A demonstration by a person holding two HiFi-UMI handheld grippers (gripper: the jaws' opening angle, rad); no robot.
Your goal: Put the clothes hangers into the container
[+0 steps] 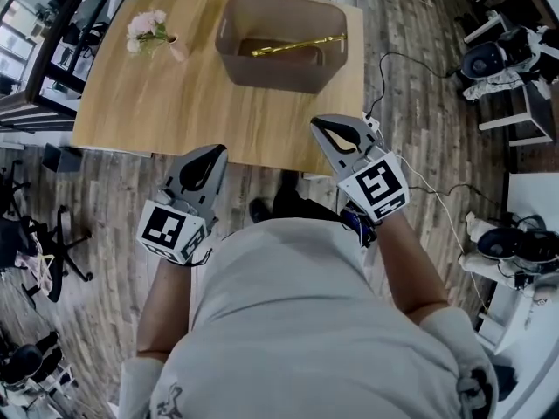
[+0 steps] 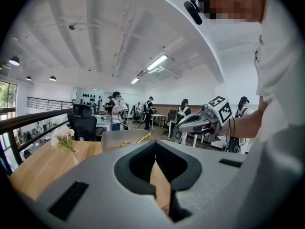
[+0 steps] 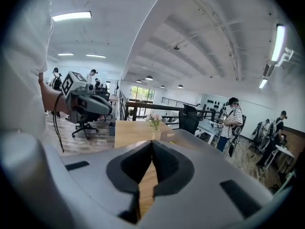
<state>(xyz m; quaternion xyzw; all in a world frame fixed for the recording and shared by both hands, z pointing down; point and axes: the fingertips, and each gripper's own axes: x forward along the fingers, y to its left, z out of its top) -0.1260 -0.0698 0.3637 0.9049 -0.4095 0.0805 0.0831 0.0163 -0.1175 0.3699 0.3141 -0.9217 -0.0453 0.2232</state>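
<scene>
A gold clothes hanger (image 1: pixel 297 46) lies inside the brown container (image 1: pixel 271 77) at the far right of the wooden table (image 1: pixel 175 103). Both grippers hover near the table's front edge, apart from the container. My left gripper (image 1: pixel 218 149) is shut with nothing in it, and its closed tips (image 2: pixel 155 148) point toward the container (image 2: pixel 119 137) and hanger (image 2: pixel 138 140). My right gripper (image 1: pixel 320 122) is also shut and empty, as the right gripper view (image 3: pixel 152 143) shows. Each gripper appears in the other's view: the right gripper (image 2: pixel 183 123), the left gripper (image 3: pixel 108 109).
A small vase of pink flowers (image 1: pixel 148 29) stands at the table's far left. Office chairs (image 1: pixel 44 251) stand on the wood floor to the left, and cables (image 1: pixel 393 59) and more chairs to the right. Several people stand at desks in the background.
</scene>
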